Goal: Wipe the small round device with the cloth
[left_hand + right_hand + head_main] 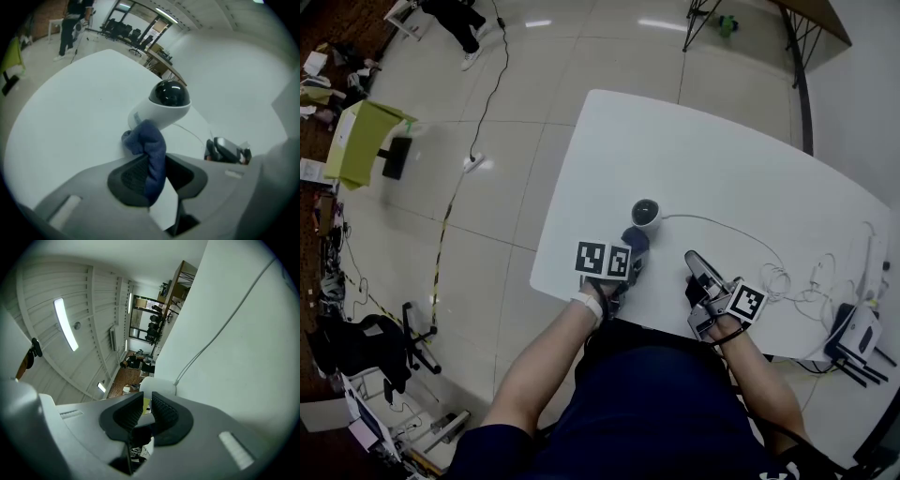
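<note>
Cloth (150,152) pinched in the left gripper (154,169) should rub softly round the device (165,107); the right gripper (146,409) sits nearly shut, empty.

1. A white worktop (722,159) fills the middle of the view, its near edge at 6 o'clock against the person's lap.
2. The small round device (645,214), white with a dark dome, stands close to that near edge.
3. A dark blue cloth (636,240) lies against the device's 6 o'clock side, bunched at the tip of the left tool (628,255), which points toward 12 o'clock.
4. The right tool (694,262) sits at 4 o'clock from the device, apart from it, pointing toward 11 o'clock.
5. A thin white cable (722,223) leaves the device toward 3 o'clock and ends in a loose coil (778,279).
6. On the floor, a yellow-green sheet (361,141) shows at 9 o'clock.
</note>
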Demonstrator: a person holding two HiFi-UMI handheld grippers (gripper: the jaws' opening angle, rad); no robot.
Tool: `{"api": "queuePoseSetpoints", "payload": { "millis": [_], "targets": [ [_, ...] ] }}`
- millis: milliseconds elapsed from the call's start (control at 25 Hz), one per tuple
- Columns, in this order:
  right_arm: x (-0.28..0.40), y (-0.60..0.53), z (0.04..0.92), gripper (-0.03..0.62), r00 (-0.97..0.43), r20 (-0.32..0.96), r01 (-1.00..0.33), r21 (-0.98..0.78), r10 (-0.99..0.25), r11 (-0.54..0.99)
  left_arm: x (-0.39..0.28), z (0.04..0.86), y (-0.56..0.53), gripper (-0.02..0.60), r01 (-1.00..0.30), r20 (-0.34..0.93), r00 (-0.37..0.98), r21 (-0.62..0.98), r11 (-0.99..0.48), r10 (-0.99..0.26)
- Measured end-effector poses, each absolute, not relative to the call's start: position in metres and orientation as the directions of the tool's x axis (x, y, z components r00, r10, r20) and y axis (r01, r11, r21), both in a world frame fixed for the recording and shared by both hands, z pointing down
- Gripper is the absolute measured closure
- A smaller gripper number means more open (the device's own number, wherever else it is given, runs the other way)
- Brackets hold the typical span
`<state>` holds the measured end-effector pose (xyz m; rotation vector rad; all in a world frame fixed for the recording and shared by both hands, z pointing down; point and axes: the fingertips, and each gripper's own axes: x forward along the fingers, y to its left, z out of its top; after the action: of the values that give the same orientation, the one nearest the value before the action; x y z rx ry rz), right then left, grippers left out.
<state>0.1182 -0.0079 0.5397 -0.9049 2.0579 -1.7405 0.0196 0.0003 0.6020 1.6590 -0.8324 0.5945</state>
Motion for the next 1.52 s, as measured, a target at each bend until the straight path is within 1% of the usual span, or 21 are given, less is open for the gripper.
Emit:
{"api": "queuePoseSetpoints", "payload": {
  "millis": [160, 320, 560, 720, 960, 1200, 1400, 1520],
  "targets": [
    [0.127, -0.008, 0.539, 0.533, -0.740, 0.177, -0.283, -0.957, -0.649, 0.061, 0.033, 0.599, -0.002, 0.476, -0.715, 0.689, 0.678, 0.699, -0.015, -0.255],
    [0.135, -0.006, 0.540, 0.534, -0.727, 0.184, -0.292, -0.955, -0.662, 0.054, 0.048, 0.596, -0.009, 0.474, -0.553, 0.571, 0.734, 0.817, 0.164, -0.367],
    [0.148, -0.003, 0.545, 0.534, -0.716, 0.213, -0.309, -0.951, -0.665, 0.028, 0.068, 0.599, -0.020, 0.472, -0.467, 0.529, 0.729, 0.849, 0.249, -0.434],
    [0.159, -0.004, 0.549, 0.534, -0.717, 0.230, -0.324, -0.946, -0.658, 0.023, 0.085, 0.596, -0.030, 0.472, -0.412, 0.492, 0.735, 0.871, 0.268, -0.466],
    [0.163, -0.014, 0.550, 0.536, -0.744, 0.248, -0.346, -0.937, -0.620, 0.040, 0.096, 0.595, -0.046, 0.472, -0.354, 0.458, 0.690, 0.889, 0.290, -0.560],
    [0.159, -0.027, 0.552, 0.536, -0.781, 0.260, -0.354, -0.933, -0.568, 0.060, 0.110, 0.585, -0.057, 0.472, -0.293, 0.359, 0.687, 0.932, 0.212, -0.631],
    [0.138, -0.026, 0.553, 0.536, -0.810, 0.272, -0.362, -0.929, -0.519, 0.077, 0.104, 0.582, -0.051, 0.472, -0.263, 0.323, 0.695, 0.946, 0.191, -0.643],
    [0.124, -0.027, 0.547, 0.536, -0.816, 0.266, -0.361, -0.928, -0.513, 0.092, 0.095, 0.575, -0.043, 0.472, -0.271, 0.314, 0.711, 0.948, 0.166, -0.629]
  ]
}}
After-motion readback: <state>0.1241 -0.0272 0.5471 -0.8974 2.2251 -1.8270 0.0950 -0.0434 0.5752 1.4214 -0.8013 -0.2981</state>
